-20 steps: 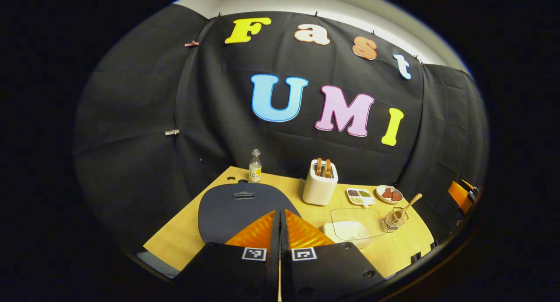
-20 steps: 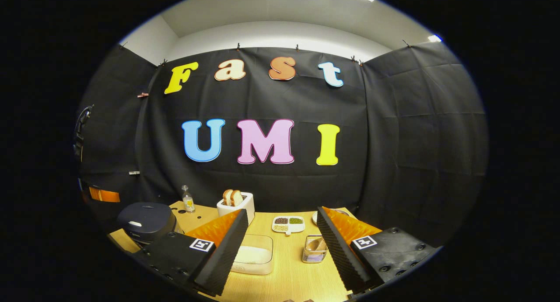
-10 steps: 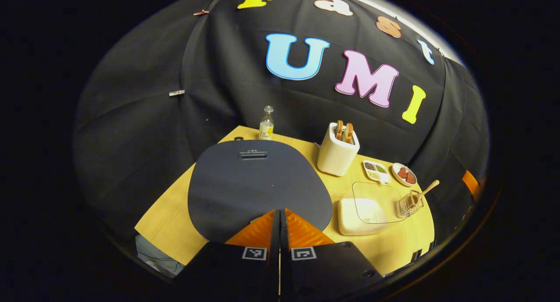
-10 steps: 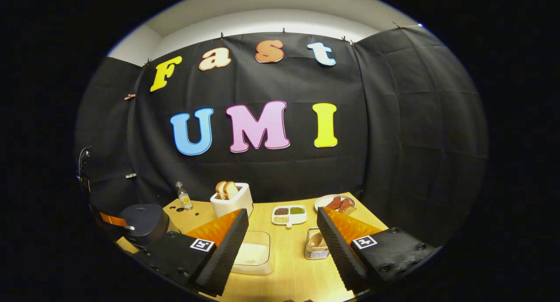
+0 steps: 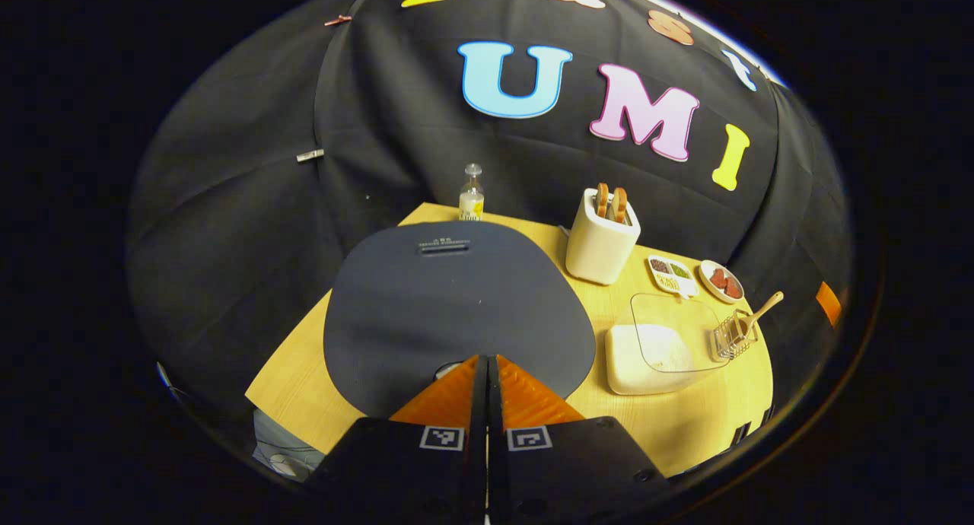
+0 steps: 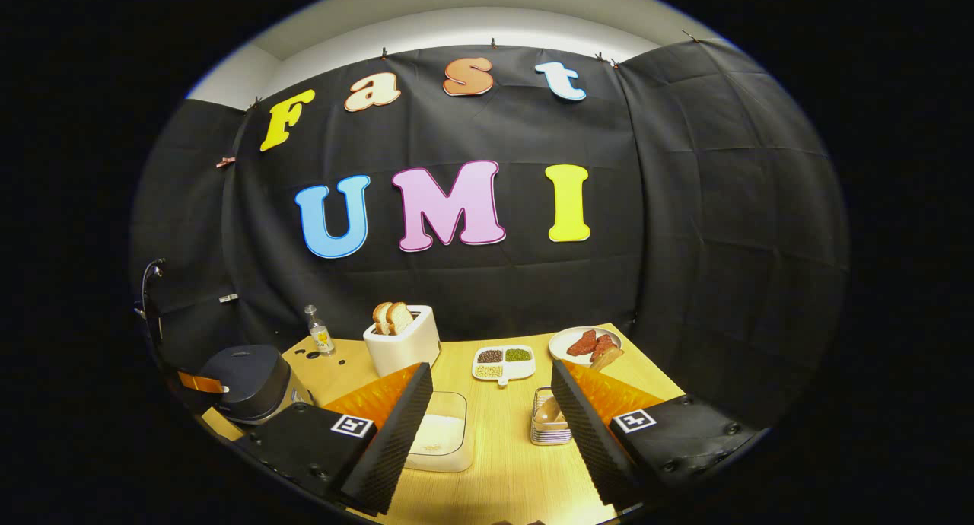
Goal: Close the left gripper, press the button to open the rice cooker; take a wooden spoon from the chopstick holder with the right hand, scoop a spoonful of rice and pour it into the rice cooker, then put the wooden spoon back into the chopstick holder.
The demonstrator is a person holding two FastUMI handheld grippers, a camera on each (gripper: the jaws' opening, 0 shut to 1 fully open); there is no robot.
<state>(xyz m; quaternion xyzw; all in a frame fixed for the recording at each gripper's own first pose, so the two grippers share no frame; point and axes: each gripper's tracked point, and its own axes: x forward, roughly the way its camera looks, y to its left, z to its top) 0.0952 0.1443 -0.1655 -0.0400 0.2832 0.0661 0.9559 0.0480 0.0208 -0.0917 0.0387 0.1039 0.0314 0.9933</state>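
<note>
Left gripper (image 5: pixel 487 361): in the left gripper view, its two fingers are pressed together with nothing between them. The tips sit over the near edge of the cooker lid, at a small pale button (image 5: pixel 449 370). Whether they touch it cannot be told.
Cooker (image 5: pixel 456 304): a dark, rounded appliance at the left of the table, lid down. In the right gripper view it stands at the far left (image 6: pixel 251 380), with the left gripper's finger at its front edge.
Bottle (image 5: pixel 472 198): a small clear bottle, upright behind the cooker near the back wall.
Toaster (image 5: pixel 601 240): white, with two slices of bread standing in its slots, to the right of the cooker.
Rice box (image 5: pixel 658 346): a clear container with white rice inside, in front of the toaster.
Divided dish (image 5: pixel 671 272): a small white tray holding dark, green and pale grains, behind the rice box.
Plate (image 5: pixel 721 280): a small plate of reddish pieces, just right of the divided dish.
Holder (image 5: pixel 730 341): a wire basket just right of the rice box.
Spoon (image 5: pixel 757 316): wooden, standing in the holder, handle leaning up to the right.
Right gripper (image 6: pixel 491 418): in the right gripper view, its fingers are spread wide with nothing between them, held above the table (image 6: pixel 502 479). The rice box and the holder are visible in the gap.
</note>
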